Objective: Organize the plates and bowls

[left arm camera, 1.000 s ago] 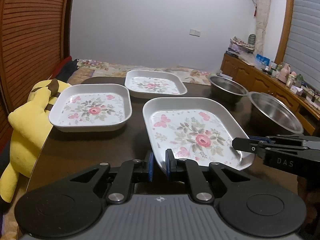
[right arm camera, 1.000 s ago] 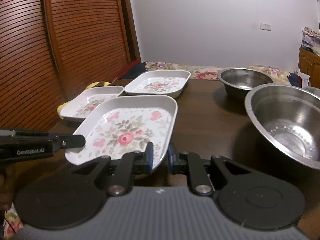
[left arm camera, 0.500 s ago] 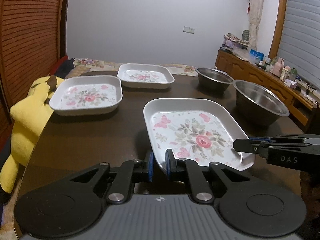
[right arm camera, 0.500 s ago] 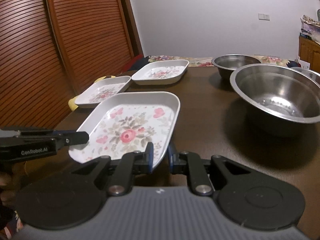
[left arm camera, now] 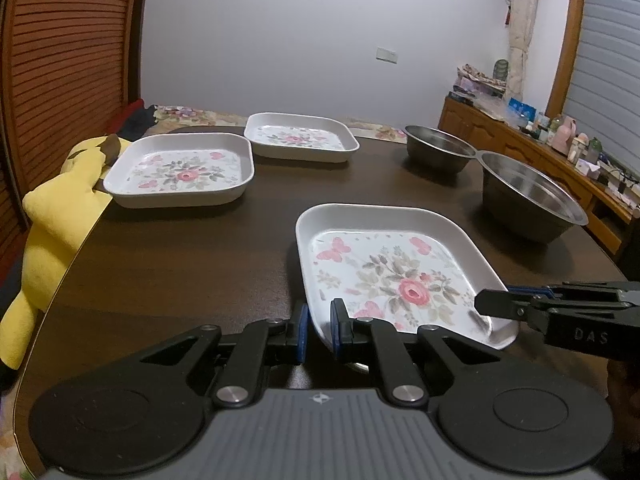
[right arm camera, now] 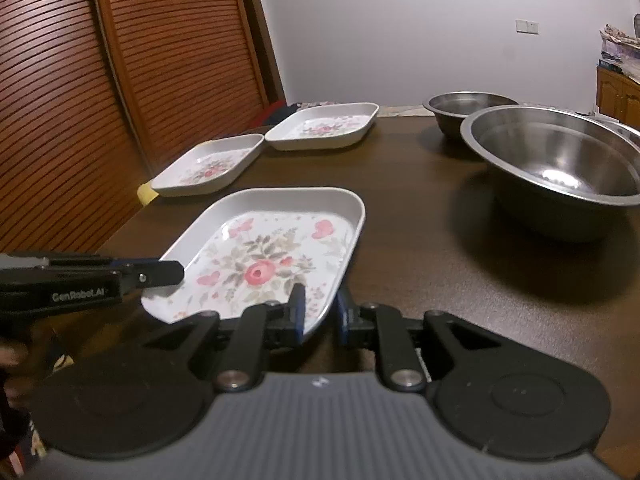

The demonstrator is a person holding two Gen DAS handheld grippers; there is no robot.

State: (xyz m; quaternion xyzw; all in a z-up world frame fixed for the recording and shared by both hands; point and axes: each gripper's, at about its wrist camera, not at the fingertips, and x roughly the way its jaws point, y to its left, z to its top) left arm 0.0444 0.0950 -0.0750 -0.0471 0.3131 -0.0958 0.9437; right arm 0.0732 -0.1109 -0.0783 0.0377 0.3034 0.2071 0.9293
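Note:
A square white plate with a pink rose print lies low over the dark table, near its front edge. My left gripper is shut on the plate's near left rim. My right gripper straddles the opposite near rim. Its jaws are opening, with the rim still between them and a thin gap at the outer pad. Each gripper's tip shows in the other's view, the right gripper at the plate's right corner and the left gripper at its left corner.
Two more floral plates sit side by side at the far left. A small steel bowl and a large steel bowl stand at the right. A yellow plush toy hangs at the table's left edge.
Both grippers drew the plate back toward the near edge and lowered it; the other plates and bowls now look farther off. The right jaws have spread slightly.

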